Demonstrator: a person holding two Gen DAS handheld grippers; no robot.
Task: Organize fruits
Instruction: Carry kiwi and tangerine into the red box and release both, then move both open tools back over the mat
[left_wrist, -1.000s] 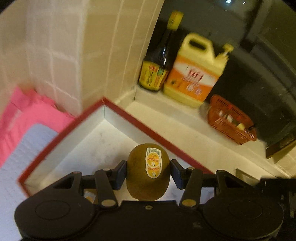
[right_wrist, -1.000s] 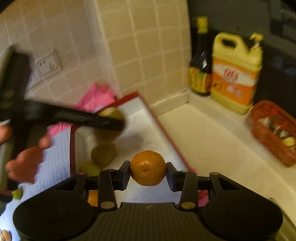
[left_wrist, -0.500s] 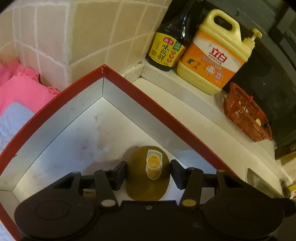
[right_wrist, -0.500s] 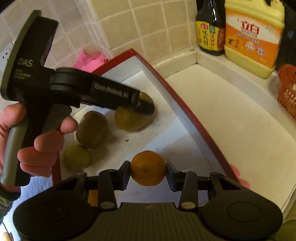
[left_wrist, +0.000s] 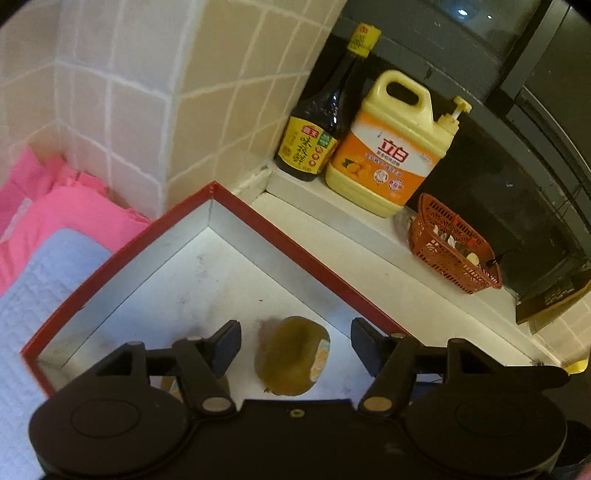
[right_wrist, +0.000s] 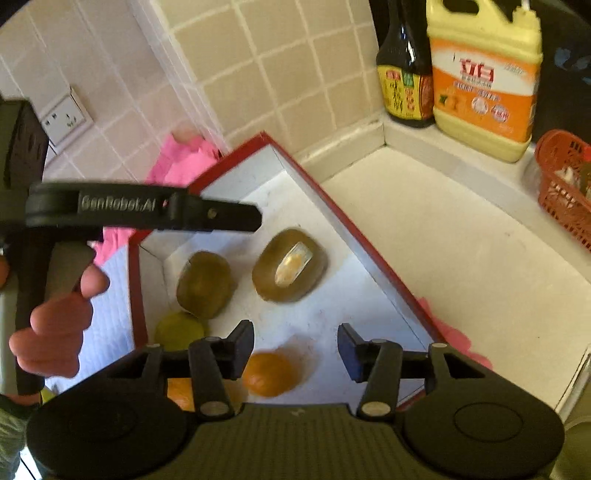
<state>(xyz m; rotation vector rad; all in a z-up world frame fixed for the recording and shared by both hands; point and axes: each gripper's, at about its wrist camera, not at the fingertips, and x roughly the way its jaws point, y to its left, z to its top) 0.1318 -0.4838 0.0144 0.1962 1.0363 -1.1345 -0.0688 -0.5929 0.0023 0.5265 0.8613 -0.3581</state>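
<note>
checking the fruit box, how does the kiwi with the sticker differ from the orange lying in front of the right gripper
The stickered kiwi is brownish green and oblong; the orange is bright orange and round. The kiwi carries a label; the orange shows none. The kiwi looks the larger of the two and lies further into the red-rimmed box, while the orange sits nearest the right gripper. Both rest loose on the white floor of the box, gripped by nothing.

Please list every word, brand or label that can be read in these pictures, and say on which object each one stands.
"GenRobot.AI": side of the left gripper.
"立白": orange label of the yellow detergent jug.
"味极鲜": yellow label of the dark sauce bottle; its smaller print is unreadable.
Sticker on the kiwi: too blurred to read.
</note>
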